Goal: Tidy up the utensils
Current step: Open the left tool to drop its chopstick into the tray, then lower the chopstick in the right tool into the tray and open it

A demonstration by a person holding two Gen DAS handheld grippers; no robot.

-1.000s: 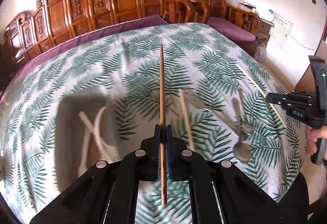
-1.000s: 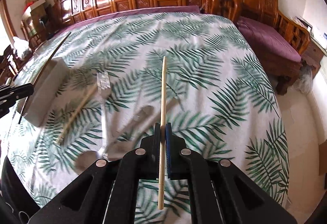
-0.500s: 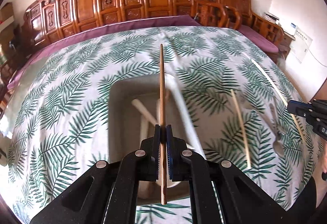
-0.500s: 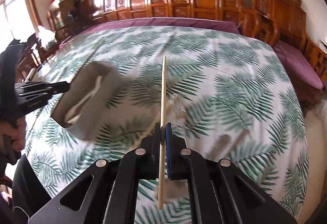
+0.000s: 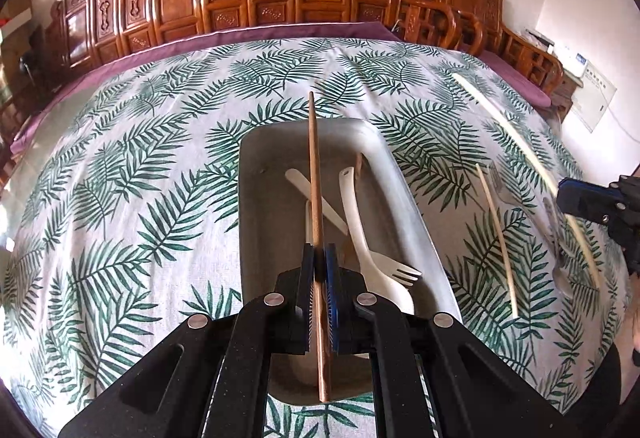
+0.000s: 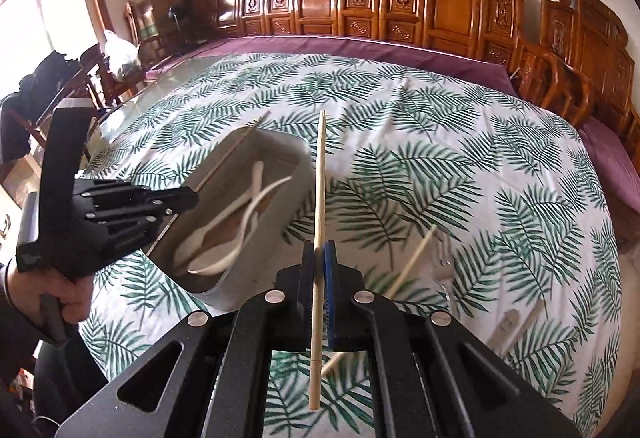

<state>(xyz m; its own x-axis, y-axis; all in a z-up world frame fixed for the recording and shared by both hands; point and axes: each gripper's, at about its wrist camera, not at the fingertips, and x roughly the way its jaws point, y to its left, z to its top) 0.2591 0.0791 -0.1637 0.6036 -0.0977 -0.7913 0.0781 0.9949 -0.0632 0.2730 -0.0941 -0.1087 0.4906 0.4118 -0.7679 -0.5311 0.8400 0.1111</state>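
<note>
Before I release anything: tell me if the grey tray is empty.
Not empty. The grey rectangular tray already holds cream plastic utensils, including a cream fork and a cream spoon.

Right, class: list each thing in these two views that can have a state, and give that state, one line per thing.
Left gripper: shut on a dark brown chopstick, above the tray.
Right gripper: shut on a pale chopstick.
Grey tray: on the tablecloth, holding white utensils.
White fork: lying in the tray.
Loose pale chopstick: lying on the tablecloth, outside the tray.
</note>
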